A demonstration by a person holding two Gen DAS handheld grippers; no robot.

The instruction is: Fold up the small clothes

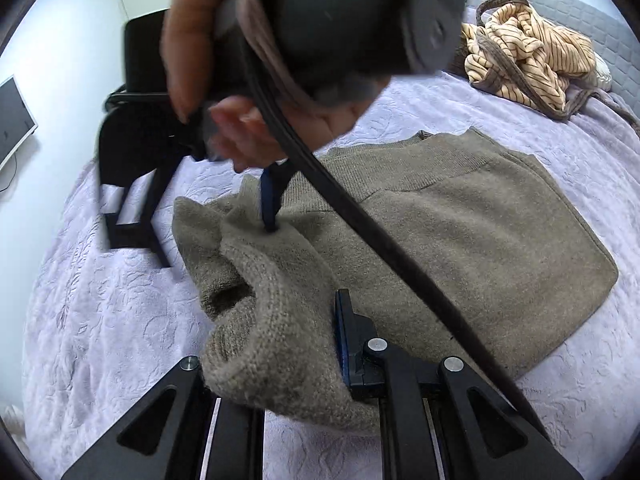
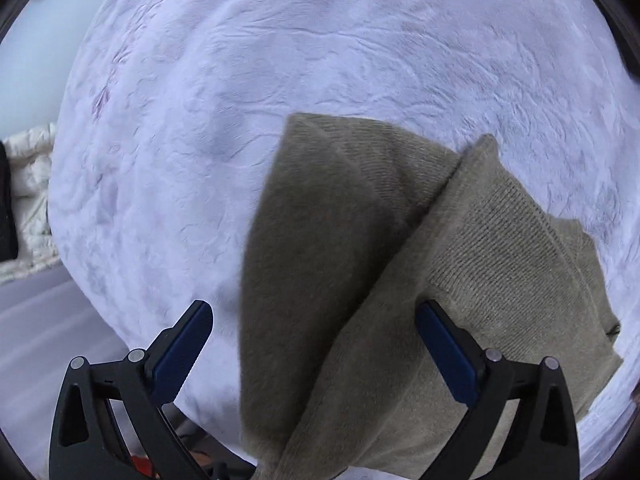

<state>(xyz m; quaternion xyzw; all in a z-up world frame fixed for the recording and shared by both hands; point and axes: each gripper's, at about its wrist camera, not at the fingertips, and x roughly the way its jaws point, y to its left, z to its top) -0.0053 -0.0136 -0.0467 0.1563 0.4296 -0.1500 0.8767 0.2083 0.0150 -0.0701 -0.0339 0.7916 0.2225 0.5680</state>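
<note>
A taupe knit sweater [image 1: 460,232] lies partly folded on the pale lilac bedspread [image 1: 100,320]. My left gripper [image 1: 304,320] is shut on a bunched, lifted part of it near the bottom of the left wrist view; only its right pad [image 1: 343,328] shows, the other is buried in fabric. A hand [image 1: 248,128] holds my right gripper [image 1: 216,244] above the sweater's left end, with one finger [image 1: 272,204] touching the knit. In the right wrist view the right gripper [image 2: 316,320] stands open. A folded flap of the sweater [image 2: 360,260] lies between and under its fingers, unpressed.
A crumpled beige striped garment [image 1: 528,60] sits at the far right of the bed by a grey quilted headboard [image 1: 568,4]. A black strap [image 1: 380,248] hangs across the sweater. A black chair [image 1: 144,40] and a monitor [image 1: 12,120] stand off the left side. White quilted bedding [image 2: 32,184] lies left.
</note>
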